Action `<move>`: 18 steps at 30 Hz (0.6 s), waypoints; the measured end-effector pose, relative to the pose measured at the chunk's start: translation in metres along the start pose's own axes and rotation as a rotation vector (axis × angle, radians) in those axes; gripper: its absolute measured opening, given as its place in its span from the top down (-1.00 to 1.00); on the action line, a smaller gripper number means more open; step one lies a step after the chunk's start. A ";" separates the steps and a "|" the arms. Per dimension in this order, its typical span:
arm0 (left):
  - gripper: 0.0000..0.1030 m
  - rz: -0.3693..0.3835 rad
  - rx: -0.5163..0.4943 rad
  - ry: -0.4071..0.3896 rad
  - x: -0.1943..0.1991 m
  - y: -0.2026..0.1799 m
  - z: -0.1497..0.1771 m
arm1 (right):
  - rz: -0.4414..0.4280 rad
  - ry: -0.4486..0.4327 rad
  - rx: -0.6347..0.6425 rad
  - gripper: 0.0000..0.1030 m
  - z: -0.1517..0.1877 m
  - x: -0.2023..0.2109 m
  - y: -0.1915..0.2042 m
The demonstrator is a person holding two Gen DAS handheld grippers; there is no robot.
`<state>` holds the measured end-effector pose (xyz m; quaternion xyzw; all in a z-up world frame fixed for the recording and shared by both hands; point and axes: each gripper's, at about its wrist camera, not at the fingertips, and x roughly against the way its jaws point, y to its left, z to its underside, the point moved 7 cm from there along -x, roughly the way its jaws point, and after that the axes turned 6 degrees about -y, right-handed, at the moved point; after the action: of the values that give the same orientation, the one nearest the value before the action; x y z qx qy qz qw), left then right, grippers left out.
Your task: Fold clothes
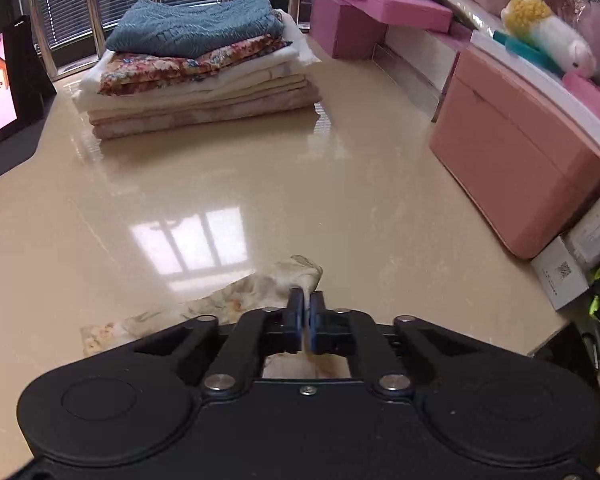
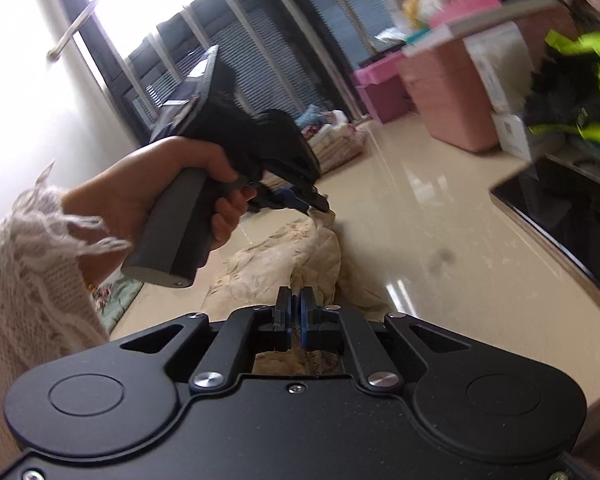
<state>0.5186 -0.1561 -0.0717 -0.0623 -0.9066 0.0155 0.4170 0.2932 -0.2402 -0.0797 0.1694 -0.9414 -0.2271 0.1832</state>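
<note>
While both black grippers point across the glossy cream surface [image 1: 260,184], each one pinches the same thin cream cloth with a faded floral print [image 1: 236,300]. From the left wrist view, the left gripper [image 1: 307,308] has its blue-padded fingers [image 1: 296,308] pressed together on a bunched corner of that cloth, which pokes up just past the tips while the rest trails off to the left along the surface. From the right wrist view, the right gripper [image 2: 295,306] likewise has its fingers closed tightly on a fold of the cloth [image 2: 284,256], and the fabric rises in a crumpled ridge from there to the left gripper [image 2: 318,206], which is held by a bare hand [image 2: 160,196] emerging from a fuzzy white knitted sleeve [image 2: 24,264].

Farther back on the surface sits a neat stack of folded fabrics [image 1: 196,76], pale cream and pink layers with a floral piece and a blue-grey knit on top. A black tablet with a lit pink screen [image 1: 0,88] stands at the left edge. Along the right side stand a salmon-pink storage box [image 1: 512,152] and magenta boxes [image 1: 364,12], with a white and yellow plush toy [image 1: 548,28] lying above them. In the right wrist view a dark flat screen [image 2: 560,208] lies near the surface's right edge.
</note>
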 end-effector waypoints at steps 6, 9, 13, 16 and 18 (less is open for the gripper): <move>0.94 0.086 0.204 -0.098 0.053 0.069 -0.001 | -0.182 -0.010 0.097 0.94 -0.014 0.007 0.060; 0.95 0.112 0.346 -0.172 0.090 0.122 0.003 | -0.310 -0.008 0.091 0.94 -0.020 0.010 0.096; 0.95 0.083 0.446 -0.239 0.124 0.168 0.001 | -0.418 -0.020 0.052 0.94 -0.024 0.012 0.131; 0.95 0.065 0.415 -0.245 0.123 0.156 -0.013 | -0.397 -0.052 -0.011 0.94 -0.025 0.011 0.130; 0.95 0.055 0.373 -0.242 0.115 0.134 -0.024 | -0.343 -0.078 -0.066 0.94 -0.026 0.010 0.113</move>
<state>0.4760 -0.0095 0.0196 -0.0063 -0.9295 0.2018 0.3088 0.2687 -0.1588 0.0000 0.3123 -0.8972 -0.2921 0.1104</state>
